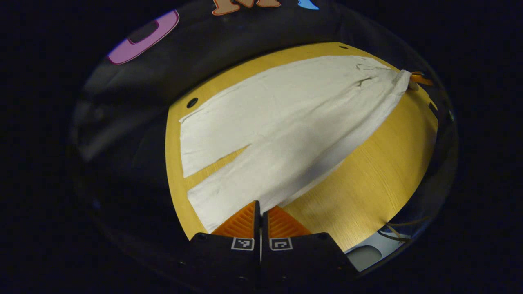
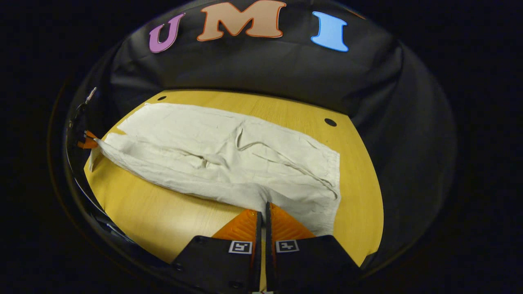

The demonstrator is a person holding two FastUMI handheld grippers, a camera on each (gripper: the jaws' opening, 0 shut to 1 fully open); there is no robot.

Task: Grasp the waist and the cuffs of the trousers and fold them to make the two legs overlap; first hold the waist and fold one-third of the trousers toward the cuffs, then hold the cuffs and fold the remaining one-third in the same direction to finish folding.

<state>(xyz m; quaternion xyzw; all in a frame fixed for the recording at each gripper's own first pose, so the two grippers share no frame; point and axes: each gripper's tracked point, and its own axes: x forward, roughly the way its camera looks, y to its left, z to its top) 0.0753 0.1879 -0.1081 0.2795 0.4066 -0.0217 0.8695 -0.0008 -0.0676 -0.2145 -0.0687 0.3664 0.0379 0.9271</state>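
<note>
- Now the trousers lie spread on the yellow wooden desk, pale cloth, the two legs parted in a narrow V toward the cuffs.
- Left tool: its fingers are pressed together on the cuff edge of the nearer leg, at the near side of the desk, and the cloth rises a little toward them.
- Right tool: fingers closed tight on the near corner of the waist, where the cloth bunches into the pinch.
- In the right gripper view the trousers stretch away to the left, wrinkled around the seat, with the waistband at the right end of the desk.
- In that view the left tool sits at the far left, pinching the cuff.
- In the left gripper view the right tool shows at the far waist corner, touching the cloth.
</note>
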